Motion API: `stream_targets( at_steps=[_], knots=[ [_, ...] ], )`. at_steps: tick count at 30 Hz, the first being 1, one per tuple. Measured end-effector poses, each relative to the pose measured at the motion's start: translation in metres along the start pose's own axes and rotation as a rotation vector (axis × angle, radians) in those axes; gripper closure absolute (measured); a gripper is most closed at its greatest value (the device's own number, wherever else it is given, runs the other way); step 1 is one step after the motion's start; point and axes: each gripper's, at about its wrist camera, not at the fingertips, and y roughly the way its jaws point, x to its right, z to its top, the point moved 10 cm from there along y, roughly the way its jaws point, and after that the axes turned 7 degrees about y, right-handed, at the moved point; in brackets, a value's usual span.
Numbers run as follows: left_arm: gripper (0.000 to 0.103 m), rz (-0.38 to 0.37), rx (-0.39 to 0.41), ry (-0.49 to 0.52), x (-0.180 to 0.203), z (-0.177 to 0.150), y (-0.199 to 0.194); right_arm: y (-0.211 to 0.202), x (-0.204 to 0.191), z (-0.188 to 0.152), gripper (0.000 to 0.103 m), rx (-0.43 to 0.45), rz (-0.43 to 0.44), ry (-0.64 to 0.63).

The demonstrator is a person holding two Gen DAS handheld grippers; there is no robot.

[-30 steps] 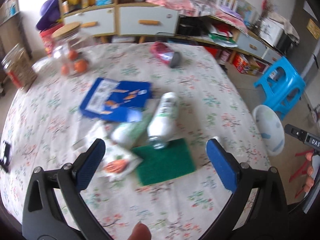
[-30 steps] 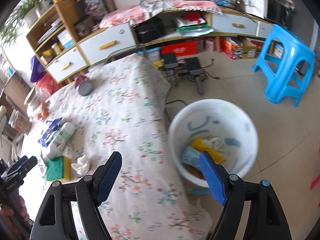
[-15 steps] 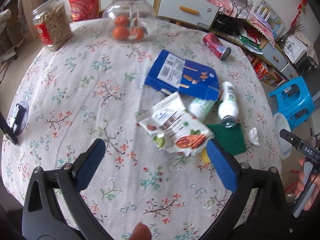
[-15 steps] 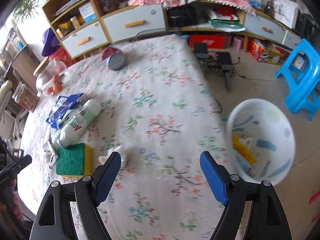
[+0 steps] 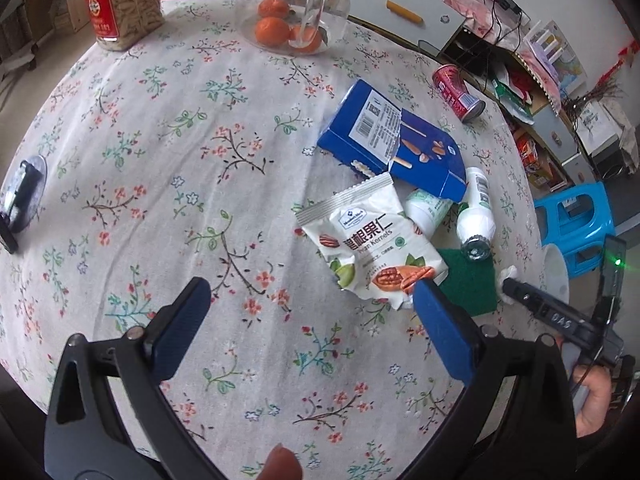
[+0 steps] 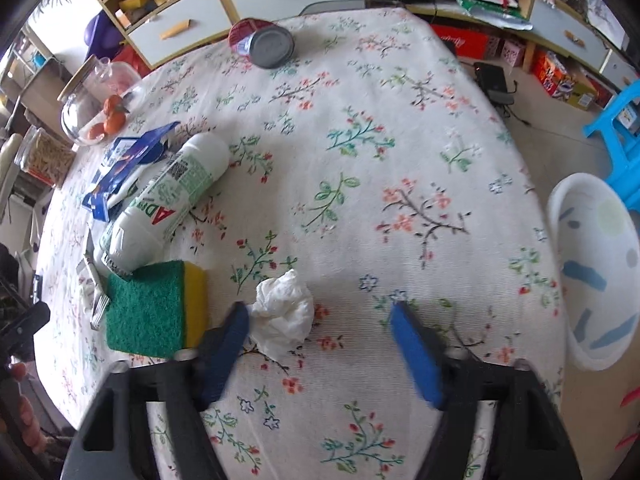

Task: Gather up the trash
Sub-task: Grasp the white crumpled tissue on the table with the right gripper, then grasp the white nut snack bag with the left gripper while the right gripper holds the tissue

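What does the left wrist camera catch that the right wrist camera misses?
Only the left wrist view shows the pecan snack bag face up.

Only the right wrist view shows the sponge's yellow edge.

Both show the crumpled tissue, white bottle, blue box, red can, orange jar and white bin.

The round tabletop [image 5: 168,184], under a floral cloth, carries a nut bag [image 5: 370,246], blue box [image 5: 390,146], white bottle [image 6: 160,200], green sponge [image 6: 150,312], crumpled tissue [image 6: 286,314], red can [image 5: 458,92], fruit jar [image 5: 290,4] and snack jar [image 5: 122,0].
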Motion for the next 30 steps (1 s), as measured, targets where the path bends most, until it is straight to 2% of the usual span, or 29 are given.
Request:
stream_targets(
  at_steps=[2,4,12,18,23,25,30],
  knots=[
    [0.002,-0.022,-0.012,-0.02,0.005,-0.001,0.003,0.0,-0.007,-0.001,0.069,-0.005,0.015,-0.038],
    [0.002,-0.036,-0.021,-0.025,0.012,-0.001,0.006,-0.001,-0.013,-0.004,0.084,-0.007,0.034,-0.056],
    [0.003,-0.05,-0.015,-0.065,0.035,0.011,0.023,-0.016,-0.01,-0.001,0.087,0.02,0.05,-0.047],
    [0.009,-0.065,-0.022,-0.12,0.042,0.015,0.04,-0.027,0.001,0.003,0.087,0.043,0.057,-0.039],
    [0.017,-0.029,-0.019,-0.114,0.043,0.012,0.045,-0.035,0.005,0.005,0.087,0.057,0.068,-0.034],
    [0.023,-0.024,-0.016,-0.101,0.042,0.012,0.043,-0.039,0.006,0.006,0.087,0.063,0.073,-0.033],
    [0.033,-0.05,-0.013,-0.1,0.038,0.011,0.04,-0.044,0.008,0.007,0.087,0.071,0.087,-0.026]
  ],
)
